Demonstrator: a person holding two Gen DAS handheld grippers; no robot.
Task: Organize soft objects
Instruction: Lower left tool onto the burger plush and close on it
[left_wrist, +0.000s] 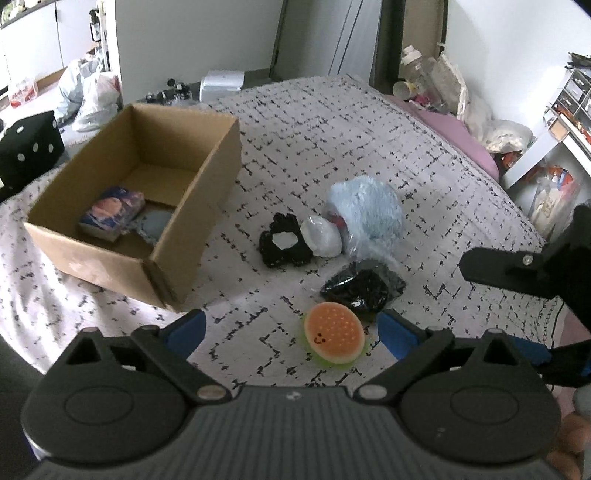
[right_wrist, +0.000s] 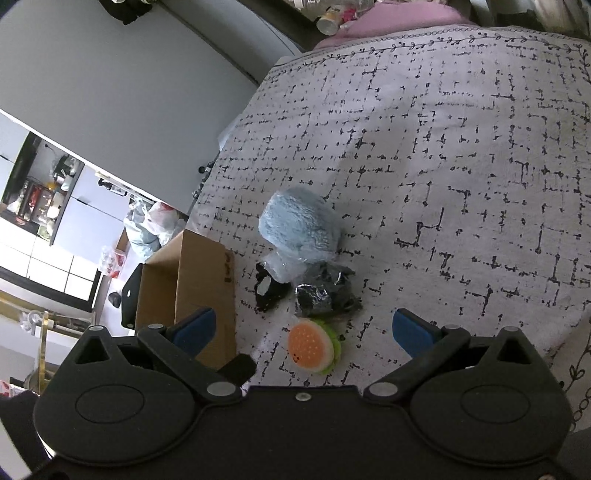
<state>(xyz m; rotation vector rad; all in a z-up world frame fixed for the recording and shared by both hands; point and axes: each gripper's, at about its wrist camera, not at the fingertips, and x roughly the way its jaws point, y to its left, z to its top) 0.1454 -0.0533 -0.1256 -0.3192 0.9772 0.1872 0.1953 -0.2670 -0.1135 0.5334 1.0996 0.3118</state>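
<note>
An open cardboard box (left_wrist: 207, 173) sits on the bed at the left and holds a wrapped colourful pack (left_wrist: 110, 212) and a grey item (left_wrist: 155, 225). On the bedspread lie a fluffy light-blue toy in plastic (left_wrist: 365, 210), a black plush with a white patch (left_wrist: 282, 242), a black bagged item (left_wrist: 364, 286) and a burger-shaped plush (left_wrist: 334, 338). My left gripper (left_wrist: 291, 330) is open above the bed, the burger just inside its right finger. My right gripper (right_wrist: 303, 328) is open, with the burger (right_wrist: 312, 347) between its fingers. The box (right_wrist: 205, 280) shows at its left.
The patterned bedspread (left_wrist: 369, 129) covers the bed. A black dice cushion (left_wrist: 29, 147) sits beyond the box at the left. Plastic bags (left_wrist: 92, 92) lie on the floor. A cluttered shelf and bottles (left_wrist: 424, 81) stand at the back right. The right gripper's body (left_wrist: 535, 266) shows at the right.
</note>
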